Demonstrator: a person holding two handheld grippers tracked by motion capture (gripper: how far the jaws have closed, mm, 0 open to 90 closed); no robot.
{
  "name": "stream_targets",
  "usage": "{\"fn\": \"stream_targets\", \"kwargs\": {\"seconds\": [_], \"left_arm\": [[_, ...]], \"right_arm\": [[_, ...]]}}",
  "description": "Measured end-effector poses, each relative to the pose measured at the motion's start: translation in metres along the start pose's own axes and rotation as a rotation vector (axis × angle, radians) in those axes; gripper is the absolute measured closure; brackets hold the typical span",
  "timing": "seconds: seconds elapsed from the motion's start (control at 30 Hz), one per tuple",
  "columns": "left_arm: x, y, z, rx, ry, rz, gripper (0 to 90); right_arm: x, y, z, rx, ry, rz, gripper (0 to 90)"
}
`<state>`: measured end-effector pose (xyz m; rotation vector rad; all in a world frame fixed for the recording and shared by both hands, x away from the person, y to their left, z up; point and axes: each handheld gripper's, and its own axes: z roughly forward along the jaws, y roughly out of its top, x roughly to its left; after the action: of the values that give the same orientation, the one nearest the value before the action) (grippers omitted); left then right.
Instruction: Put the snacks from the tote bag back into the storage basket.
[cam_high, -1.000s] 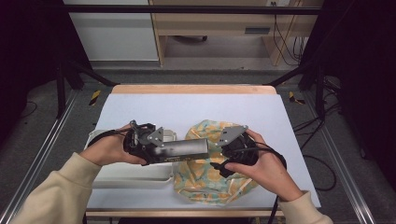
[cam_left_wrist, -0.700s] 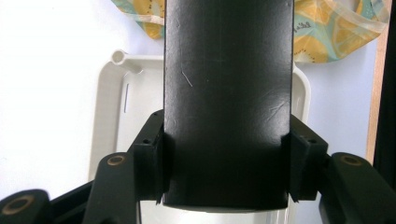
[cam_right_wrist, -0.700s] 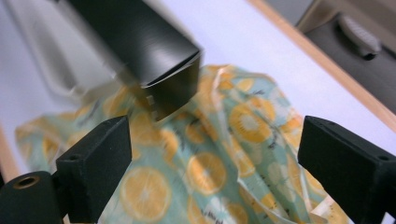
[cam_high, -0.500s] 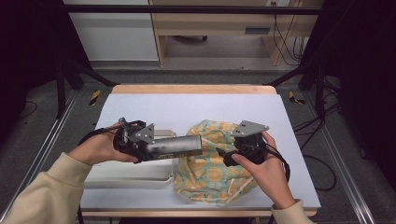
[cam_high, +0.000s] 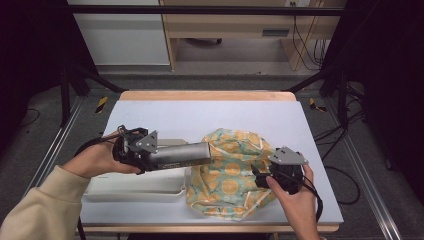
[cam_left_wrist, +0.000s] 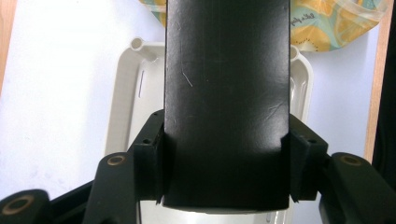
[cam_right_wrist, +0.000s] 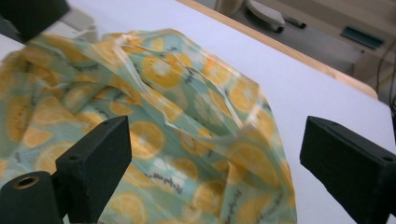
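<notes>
Count: 1 white tray (cam_high: 134, 186), 1 metal cylinder (cam_high: 182, 154), 1 orange-print bag (cam_high: 227, 177), 2 grippers, all on one white-topped table (cam_high: 225, 117).

L to R in high view. Tray sits at table's front-left edge, long side along the edge, its right end just beside the bag. Left gripper (cam_high: 150, 159) is above the tray, held in person's left hand (cam_high: 97, 161), sleeve beige.

Cylinder: smooth grey metal in high view, lying roughly horizontal, far end reaching the bag's left edge; can't tell if it goes inside. In left gripper view it reads as a dark tube (cam_left_wrist: 227, 102) running straight away from the cam, a few light scratches on it, tray (cam_left_wrist: 126, 93) under it, bag (cam_left_wrist: 327, 25) past its tip.

Bag: thin crinkled plastic, teal w/ orange-slice print, slumped flat-ish centre-right of the table, wrinkled folds.

Left jaws: clamped on the cylinder, one pad each side, width = tube width.

Right gripper (cam_high: 263, 176) at bag's right edge, in person's right hand (cam_high: 295, 200). In right gripper view (cam_right_wrist: 212, 158) jaws spread wide, bag (cam_right_wrist: 154, 121) between and below them, nothing pinched.
</notes>
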<state>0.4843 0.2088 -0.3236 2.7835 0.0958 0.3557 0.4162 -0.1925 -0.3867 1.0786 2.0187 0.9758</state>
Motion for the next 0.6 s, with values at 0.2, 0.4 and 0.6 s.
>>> {"fn": "stream_targets", "kwargs": {"seconds": [0.2, 0.4, 0.6], "left_arm": [[-0.002, -0.004, -0.006, 0.004, 0.010, 0.001, 43.1], [0.000, -0.009, -0.016, -0.002, 0.029, -0.013, 43.1], [0.002, -0.015, -0.022, -0.004, 0.044, -0.021, 43.2]], "right_arm": [[-0.011, -0.028, -0.003, -0.007, -0.061, 0.067, 8.4], [-0.016, -0.045, -0.005, 0.012, -0.090, 0.101, 8.4], [-0.020, -0.057, -0.006, 0.014, -0.109, 0.126, 8.4]]}}
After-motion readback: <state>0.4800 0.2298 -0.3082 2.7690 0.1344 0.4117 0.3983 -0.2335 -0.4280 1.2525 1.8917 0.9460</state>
